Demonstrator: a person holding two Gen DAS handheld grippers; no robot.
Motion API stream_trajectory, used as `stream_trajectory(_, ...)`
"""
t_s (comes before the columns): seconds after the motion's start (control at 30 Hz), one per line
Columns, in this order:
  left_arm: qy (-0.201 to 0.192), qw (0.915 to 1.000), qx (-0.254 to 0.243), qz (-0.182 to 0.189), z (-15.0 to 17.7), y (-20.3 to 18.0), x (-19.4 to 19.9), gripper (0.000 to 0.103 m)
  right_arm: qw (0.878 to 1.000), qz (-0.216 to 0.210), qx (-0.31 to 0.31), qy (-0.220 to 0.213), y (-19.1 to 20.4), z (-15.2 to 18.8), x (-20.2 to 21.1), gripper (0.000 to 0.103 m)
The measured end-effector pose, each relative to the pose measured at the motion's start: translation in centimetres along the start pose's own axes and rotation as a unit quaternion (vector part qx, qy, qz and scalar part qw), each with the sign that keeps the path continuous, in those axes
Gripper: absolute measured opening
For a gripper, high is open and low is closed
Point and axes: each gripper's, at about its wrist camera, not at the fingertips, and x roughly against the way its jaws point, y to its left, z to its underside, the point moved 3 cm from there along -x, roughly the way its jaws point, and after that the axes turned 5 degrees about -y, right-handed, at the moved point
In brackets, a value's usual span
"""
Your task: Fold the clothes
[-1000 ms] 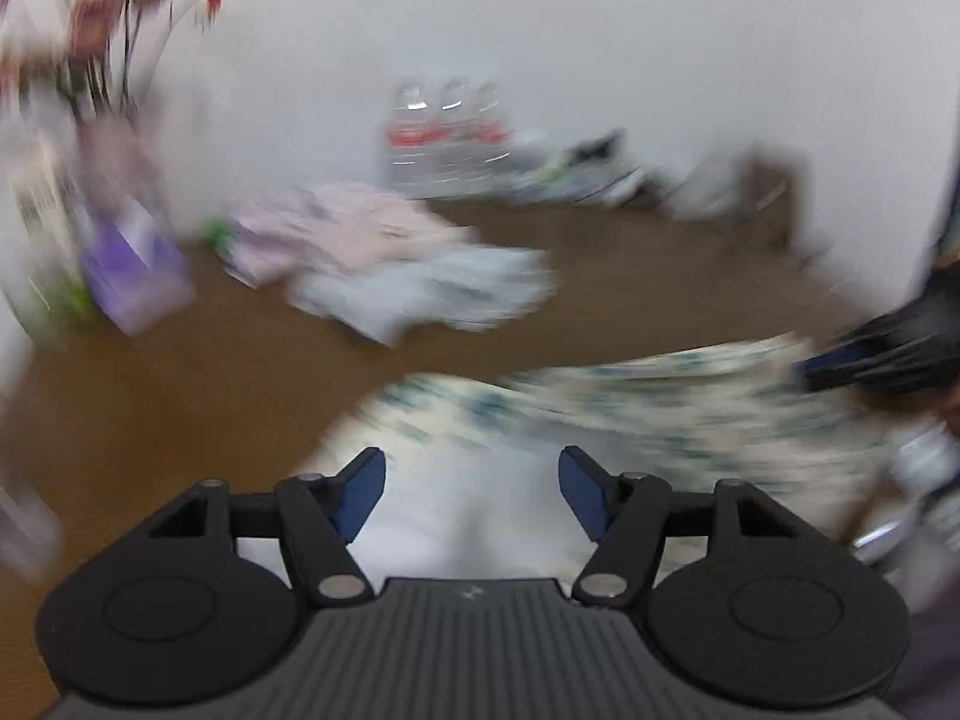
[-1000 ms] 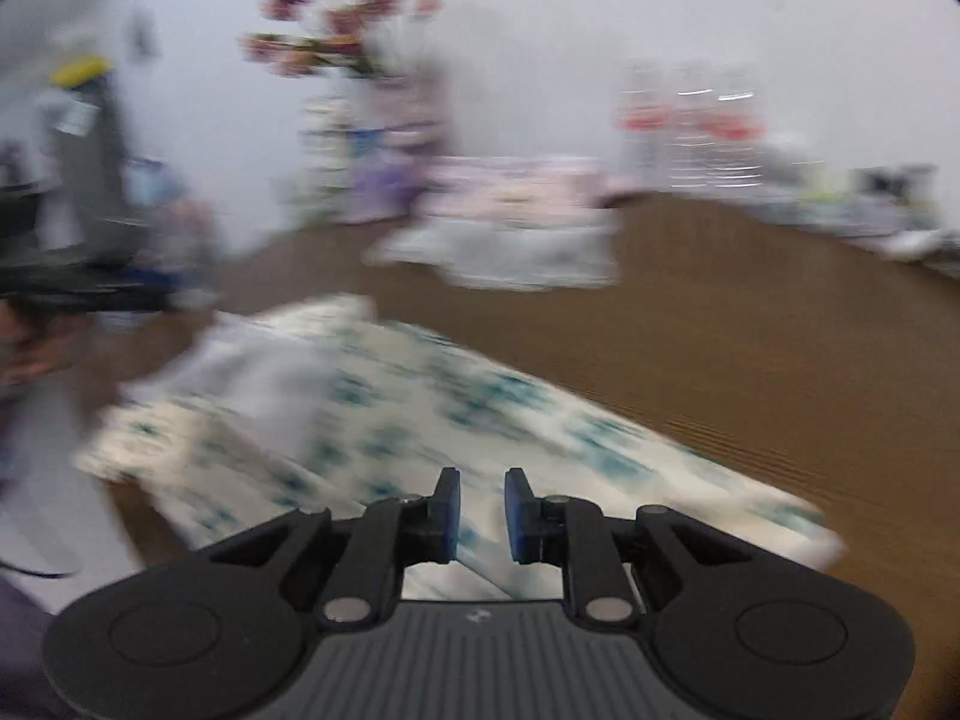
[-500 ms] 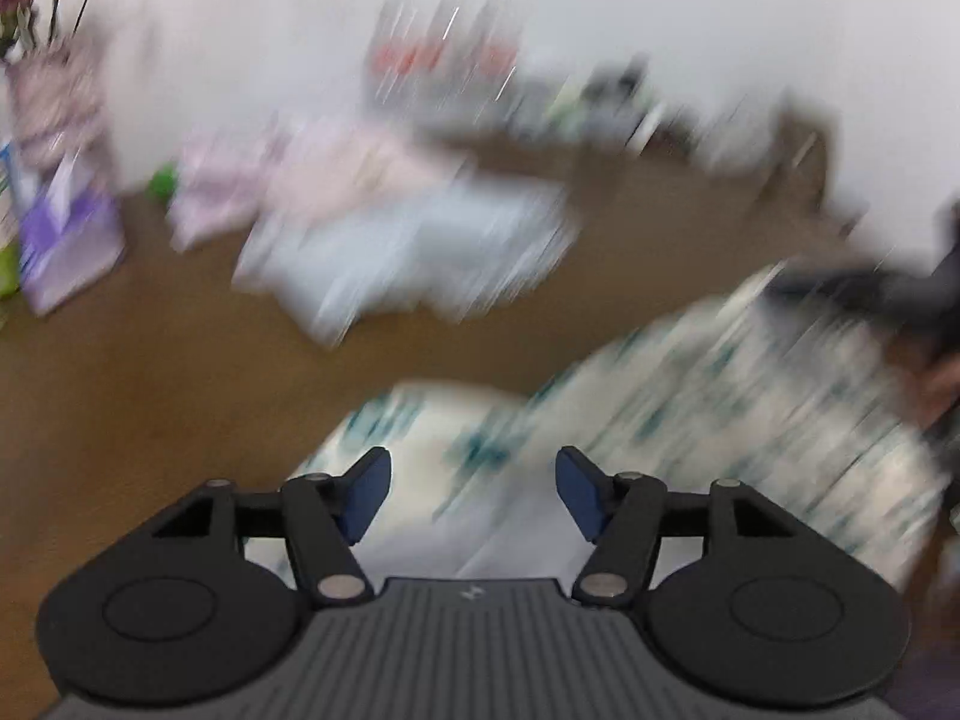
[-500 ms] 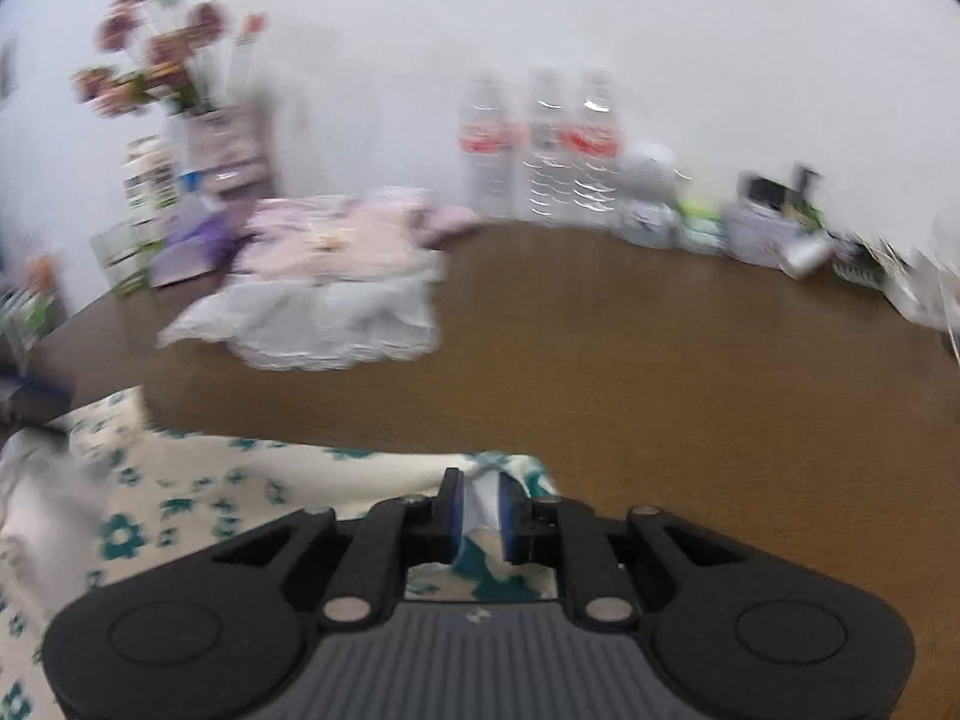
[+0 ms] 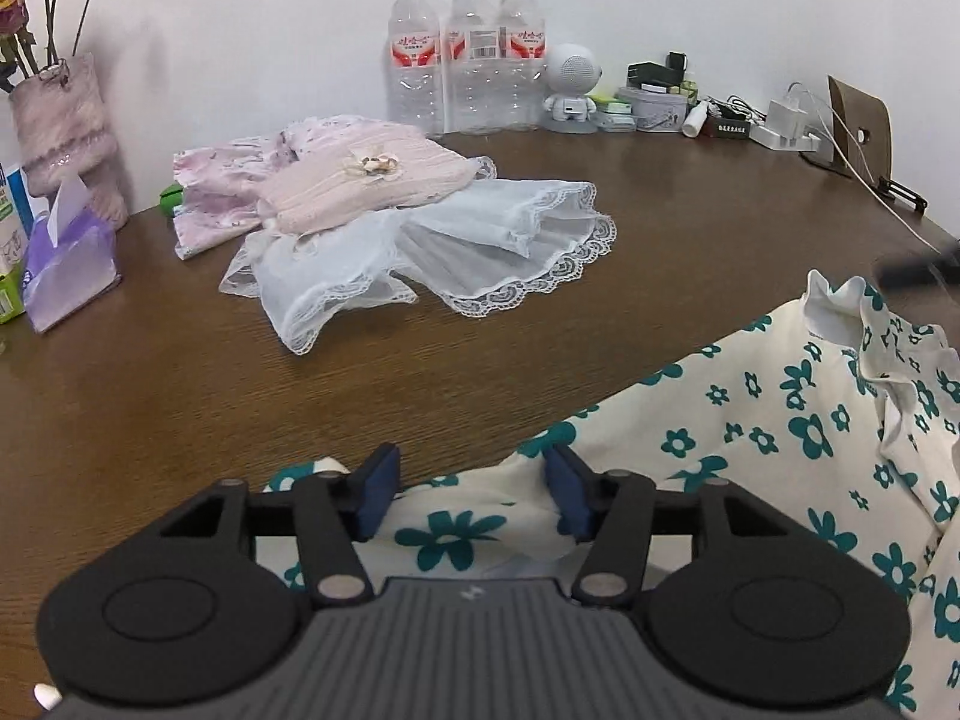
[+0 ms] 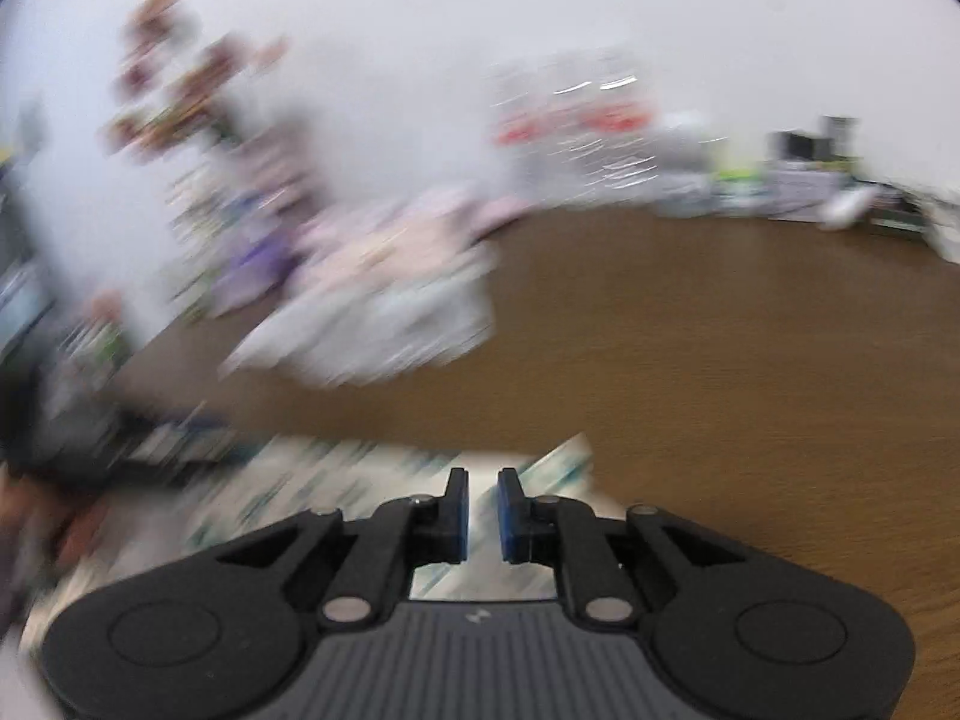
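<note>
A white garment with teal flowers (image 5: 750, 450) lies on the brown table (image 5: 180, 396), spreading from the near edge to the right. My left gripper (image 5: 469, 468) hangs low over its left edge. Its jaws are closing; cloth lies between and under the blue pads (image 5: 375, 492), which stand apart from it. The right wrist view is blurred. There my right gripper (image 6: 482, 480) sits at a corner of the same garment (image 6: 336, 480). Its jaws are closing to a narrow gap with pale cloth in it.
A pile of pink and white lace clothes (image 5: 384, 204) lies mid-table. Three water bottles (image 5: 468, 54), a small white robot figure (image 5: 573, 90), boxes and chargers with cables (image 5: 786, 126) line the back wall. A vase (image 5: 60, 132) and a purple tissue pack (image 5: 66, 264) stand at the left.
The left gripper has come down closer to the garment's edge and its jaws have narrowed a little. The right gripper has swung sideways, with the garment's corner still at its fingers.
</note>
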Motion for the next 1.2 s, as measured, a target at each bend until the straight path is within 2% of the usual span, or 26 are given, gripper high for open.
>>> stream_trajectory(0.03, -0.001, 1.0000, -0.002, -0.003, -0.1, -0.2, -0.1, 0.058, 1.000, 0.003, 0.011, 0.011, 0.5, 0.7, -0.9, 0.009)
stream_trajectory(0.07, -0.003, 1.0000, -0.005, -0.005, -0.2, -0.4, -0.3, 0.058, 0.999, 0.026, 0.013, 0.015, 0.3, 1.2, -2.2, 0.009)
stream_trajectory(0.13, 0.004, 0.9999, -0.010, -0.011, -0.5, -0.3, 0.5, 0.058, 0.998, 0.061, -0.004, -0.018, -0.5, 1.4, -3.0, 0.007)
stream_trajectory(0.2, 0.013, 0.9997, -0.011, -0.019, -0.9, 0.0, 1.8, 0.058, 0.995, 0.096, -0.021, -0.022, -0.9, 1.0, -2.3, 0.010)
stream_trajectory(0.23, 0.004, 0.9998, -0.002, -0.017, -0.9, 0.5, 3.6, 0.058, 0.995, 0.095, -0.014, -0.032, -0.9, 1.0, -0.8, 0.016)
stream_trajectory(0.27, -0.006, 1.0000, 0.005, -0.004, -0.5, 1.0, 5.5, 0.064, 0.995, 0.087, -0.005, -0.041, -0.7, 1.3, 0.6, 0.022)
stream_trajectory(0.3, -0.007, 0.9997, 0.008, 0.022, 0.3, 1.3, 7.3, 0.068, 0.997, 0.067, 0.007, -0.041, -0.3, 1.9, 2.0, 0.037)
stream_trajectory(0.33, 0.002, 0.9981, 0.010, 0.060, 1.5, 1.6, 9.1, 0.070, 0.998, 0.042, 0.022, -0.030, 0.1, 2.9, 3.4, 0.048)
stream_trajectory(0.37, 0.009, 0.9955, 0.012, 0.093, 2.8, 1.8, 10.8, 0.070, 0.999, 0.016, 0.037, -0.017, 0.5, 3.9, 4.5, 0.048)
stream_trajectory(0.43, 0.014, 0.9945, 0.012, 0.103, 5.6, 1.8, 12.6, 0.070, 0.998, -0.002, 0.060, -0.001, 1.4, 6.2, 6.0, 0.047)
stream_trajectory(0.5, 0.018, 0.9936, 0.011, 0.111, 8.3, 1.8, 14.2, 0.070, 0.997, 0.011, 0.073, 0.011, 2.2, 8.0, 6.2, 0.043)
stream_trajectory(0.57, 0.019, 0.9957, 0.000, 0.091, 9.7, 1.7, 13.4, 0.070, 0.995, 0.037, 0.088, -0.012, 2.6, 9.2, 6.0, 0.043)
stream_trajectory(0.63, -0.016, 0.9963, 0.003, 0.084, 10.1, 1.7, 13.0, 0.071, 0.995, 0.062, 0.078, -0.030, 2.8, 9.5, 5.6, 0.048)
stream_trajectory(0.67, -0.022, 0.9968, -0.004, 0.077, 10.0, 1.6, 12.7, 0.071, 0.994, 0.070, 0.073, -0.032, 2.8, 9.4, 5.3, 0.050)
stream_trajectory(0.8, -0.020, 0.9970, -0.016, 0.073, 8.3, 2.5, 10.3, 0.073, 0.992, 0.103, 0.051, -0.043, 2.8, 9.0, 4.0, 0.052)
stream_trajectory(0.93, -0.011, 0.9969, -0.015, 0.077, 6.1, 4.2, 7.3, 0.076, 0.991, 0.127, 0.014, -0.039, 0.9, 6.7, 1.9, 0.050)
stream_trajectory(0.97, 0.005, 0.9968, -0.008, 0.079, 5.5, 4.5, 7.1, 0.076, 0.992, 0.124, 0.004, -0.038, 0.4, 6.3, 2.0, 0.048)
stream_trajectory(1.0, 0.006, 0.9961, 0.012, 0.087, 4.9, 4.8, 7.8, 0.075, 0.993, 0.112, -0.005, -0.037, 0.2, 6.1, 2.5, 0.042)
stream_trajectory(1.03, 0.007, 0.9948, 0.030, 0.097, 4.5, 5.0, 8.4, 0.074, 0.995, 0.091, -0.006, -0.042, 0.0, 5.9, 3.2, 0.041)
stream_trajectory(1.1, 0.001, 0.9896, 0.041, 0.138, 4.3, 4.5, 8.9, 0.077, 0.997, 0.038, 0.007, -0.061, -0.1, 6.1, 4.7, 0.042)
stream_trajectory(1.17, -0.003, 0.9835, 0.048, 0.174, 4.2, 4.0, 9.2, 0.074, 0.998, 0.009, -0.008, -0.057, -0.7, 6.3, 4.7, 0.042)
stream_trajectory(1.2, 0.013, 0.9859, 0.031, 0.164, 4.3, 3.4, 8.4, 0.071, 0.999, 0.007, -0.010, -0.049, -0.9, 6.4, 4.2, 0.041)
